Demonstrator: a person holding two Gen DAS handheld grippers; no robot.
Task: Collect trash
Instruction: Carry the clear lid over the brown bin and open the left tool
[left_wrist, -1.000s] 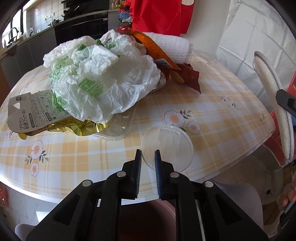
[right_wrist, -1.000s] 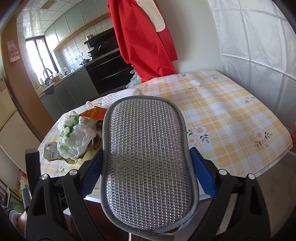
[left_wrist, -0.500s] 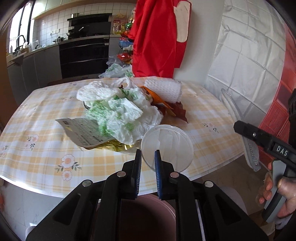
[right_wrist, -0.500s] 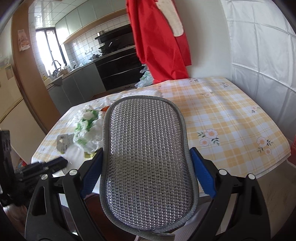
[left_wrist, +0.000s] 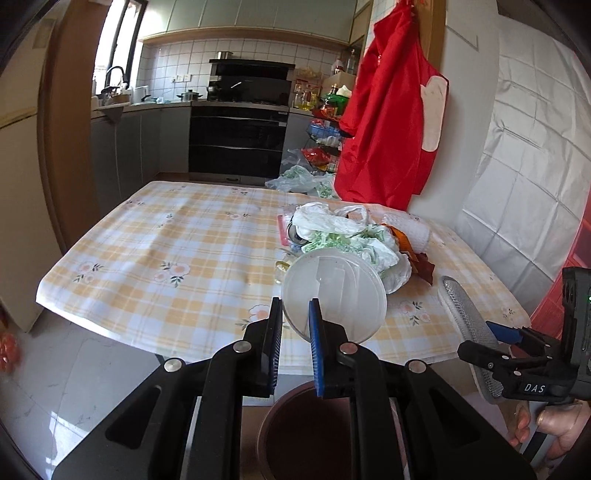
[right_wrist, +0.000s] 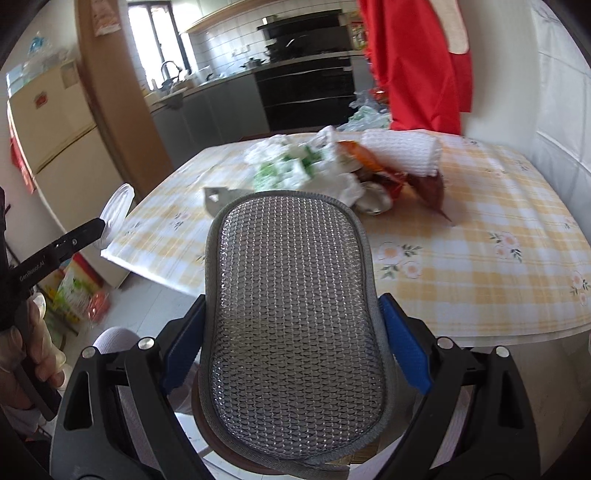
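Observation:
My left gripper (left_wrist: 294, 325) is shut on the rim of a clear round plastic lid (left_wrist: 334, 295) and holds it up in the air off the table edge, above a brown bin (left_wrist: 306, 432). The lid also shows edge-on in the right wrist view (right_wrist: 116, 210). My right gripper (right_wrist: 295, 332) is shut on a grey mesh scrubbing pad (right_wrist: 291, 321), also seen in the left wrist view (left_wrist: 469, 328). A trash pile lies on the checked tablecloth (left_wrist: 166, 251): white-green plastic bags (left_wrist: 343, 232), an orange-brown wrapper (right_wrist: 373, 166) and a white towel roll (right_wrist: 402, 149).
A red apron (left_wrist: 388, 122) hangs on the wall behind the table. Kitchen counters and a black oven (left_wrist: 236, 136) stand at the back. A fridge (right_wrist: 55, 136) is at the left. Bags and packets lie on the floor (right_wrist: 77, 291).
My left gripper has lifted the lid off the table and drawn back over the bin. The right gripper with the pad has swung so the trash pile is now ahead of it.

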